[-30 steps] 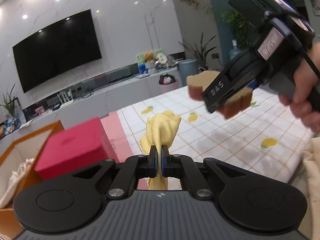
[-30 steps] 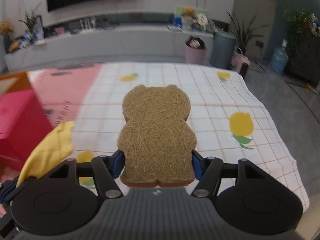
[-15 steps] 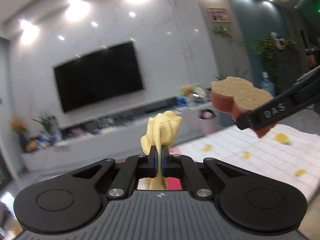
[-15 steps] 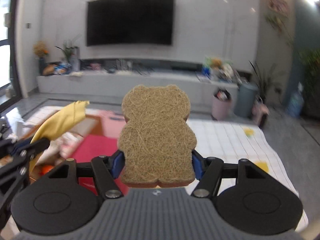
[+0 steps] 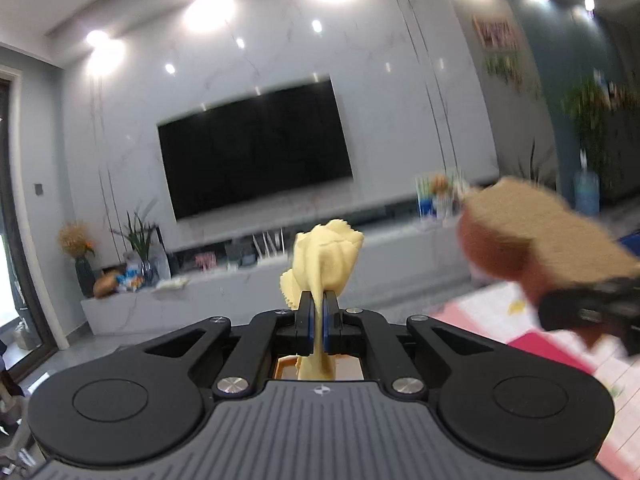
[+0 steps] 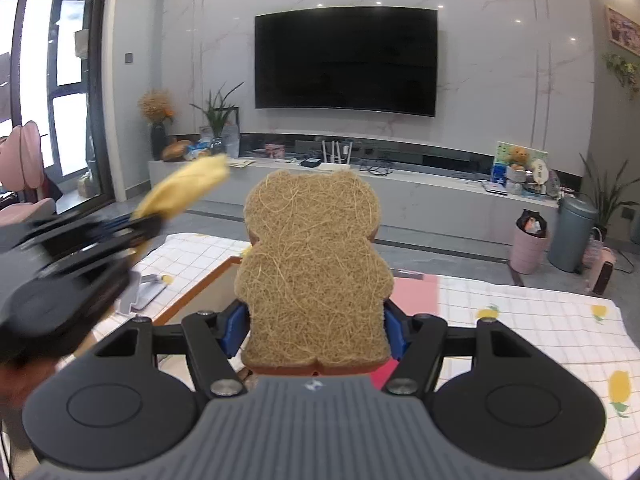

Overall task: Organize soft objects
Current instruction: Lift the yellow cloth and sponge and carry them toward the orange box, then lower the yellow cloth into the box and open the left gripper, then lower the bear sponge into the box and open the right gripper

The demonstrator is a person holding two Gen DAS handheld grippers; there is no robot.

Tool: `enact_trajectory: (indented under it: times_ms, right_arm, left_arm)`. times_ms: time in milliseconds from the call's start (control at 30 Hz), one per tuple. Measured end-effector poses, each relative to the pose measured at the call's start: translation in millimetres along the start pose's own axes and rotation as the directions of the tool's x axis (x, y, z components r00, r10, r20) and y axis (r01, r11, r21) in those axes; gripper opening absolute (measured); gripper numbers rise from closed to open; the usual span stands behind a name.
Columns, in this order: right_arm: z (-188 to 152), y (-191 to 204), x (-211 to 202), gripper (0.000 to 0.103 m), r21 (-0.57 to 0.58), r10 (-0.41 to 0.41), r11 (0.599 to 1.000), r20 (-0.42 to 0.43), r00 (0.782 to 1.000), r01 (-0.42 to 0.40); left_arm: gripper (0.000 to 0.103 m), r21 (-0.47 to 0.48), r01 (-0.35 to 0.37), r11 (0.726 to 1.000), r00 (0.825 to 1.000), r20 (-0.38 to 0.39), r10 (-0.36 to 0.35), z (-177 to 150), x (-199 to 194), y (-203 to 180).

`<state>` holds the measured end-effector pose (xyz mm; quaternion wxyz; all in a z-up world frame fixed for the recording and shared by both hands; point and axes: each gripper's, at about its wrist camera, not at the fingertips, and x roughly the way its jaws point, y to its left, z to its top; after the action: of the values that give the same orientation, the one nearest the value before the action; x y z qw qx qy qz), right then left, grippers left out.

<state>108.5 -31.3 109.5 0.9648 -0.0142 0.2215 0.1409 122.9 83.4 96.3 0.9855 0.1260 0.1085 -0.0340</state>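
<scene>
Both grippers are now riding level and looking out across the room, where a second ago they were tilted down at the checked tablecloth (image 6: 540,320). The left gripper (image 5: 318,322) is clenching a bunched yellow cloth (image 5: 326,258), which is sticking up above its tightly closed jaws and trailing down beneath them over an orange-brown surface. The right gripper (image 6: 314,330) is squeezing a bear-shaped loofah sponge (image 6: 314,272) by its lower sides, fibre face toward the camera.

In the right wrist view, the open orange-rimmed box (image 6: 208,288) is coming into sight near the tablecloth's far left corner, just below and ahead of the sponge, with the left gripper blurring across at the left edge. That suggests both soft items are being carried over to the box together, and a drop into it is likely next; neither is released yet.
</scene>
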Motion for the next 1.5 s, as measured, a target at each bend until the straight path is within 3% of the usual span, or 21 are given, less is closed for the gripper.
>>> enact_trajectory:
  times_ms: [133,267,400,500,567,633,700,733,800,833,867,933,1000,1033,1100,1267,1333,1400,1500]
  right_arm:
    - [-23,5,15,0.065,0.098,0.041,0.994,-0.002,0.999,-0.041]
    - [-49,10,38,0.065,0.112,0.069,0.992,-0.055,0.996,-0.063]
    - [-65,0,50,0.065,0.196,0.091,0.978,-0.076,0.993,-0.075]
    - [-71,-2,50,0.065,0.217,0.084,0.973,-0.048,0.995,-0.072]
    - [-72,6,52,0.065,0.207,0.081,0.976,-0.04,0.996,-0.071]
    - [-73,9,51,0.065,0.208,0.096,0.974,-0.035,0.995,-0.087]
    - [-77,8,50,0.065,0.21,0.114,0.972,-0.04,0.993,-0.104]
    - [-78,9,51,0.065,0.207,0.116,0.973,-0.045,0.992,-0.105]
    - [-78,10,50,0.065,0.21,0.098,0.974,-0.041,0.994,-0.087]
    - [-78,10,51,0.065,0.214,0.089,0.974,-0.041,0.995,-0.078]
    - [-75,11,53,0.065,0.213,0.088,0.974,-0.046,0.995,-0.077]
    - [-74,11,52,0.065,0.212,0.086,0.974,-0.043,0.995,-0.075]
    - [-74,12,50,0.065,0.207,0.082,0.976,-0.046,0.996,-0.071]
    - [-73,14,50,0.065,0.203,0.08,0.977,-0.046,0.996,-0.069]
    - [-73,16,47,0.065,0.195,0.076,0.979,-0.05,0.996,-0.065]
    - [-69,19,40,0.065,0.178,0.074,0.982,-0.036,0.997,-0.067]
    - [-65,20,36,0.065,0.163,0.065,0.985,-0.029,0.997,-0.059]
    - [-59,21,32,0.065,0.146,0.058,0.988,-0.024,0.998,-0.054]
    - [-46,23,26,0.065,0.1,0.054,0.993,0.011,0.998,-0.055]
  left_arm:
    - [0.004,0.006,0.06,0.998,0.993,-0.104,-0.059,-8,44,10]
    - [0.004,-0.003,0.053,0.999,0.974,-0.219,-0.052,-19,88,15]
    - [0.004,-0.059,0.025,0.998,0.924,-0.38,-0.045,-36,124,17]
    - [0.004,-0.09,0.032,0.995,0.871,-0.486,-0.072,-53,144,20]
    - [0.004,-0.099,-0.006,0.995,0.864,-0.502,-0.045,-62,151,30]
    - [0.005,-0.115,-0.028,0.993,0.837,-0.546,-0.04,-68,157,37]
    - [0.014,-0.143,-0.036,0.989,0.785,-0.616,-0.061,-73,166,43]
    - [0.018,-0.143,-0.022,0.99,0.775,-0.627,-0.073,-74,168,44]
    - [0.037,-0.123,0.053,0.991,0.765,-0.633,-0.119,-76,162,38]
    - [0.054,-0.116,0.082,0.99,0.764,-0.631,-0.137,-75,157,34]
    - [0.063,-0.102,0.087,0.991,0.771,-0.623,-0.132,-72,148,29]
    - [0.079,-0.031,0.055,0.998,0.812,-0.58,-0.063,-65,125,21]
    - [0.081,0.006,0.083,0.997,0.841,-0.537,-0.066,-58,103,22]
    - [0.081,-0.001,0.098,0.995,0.847,-0.525,-0.084,-56,93,25]
    - [0.082,-0.036,0.104,0.994,0.852,-0.512,-0.108,-45,76,34]
    - [0.082,-0.128,0.014,0.992,0.855,-0.513,-0.078,-37,28,58]
    - [0.082,-0.149,-0.007,0.989,0.857,-0.51,-0.07,-35,27,57]
    - [0.082,-0.161,-0.024,0.987,0.871,-0.489,-0.059,-39,21,54]
    - [0.082,-0.191,-0.081,0.978,0.867,-0.498,-0.026,-45,22,50]
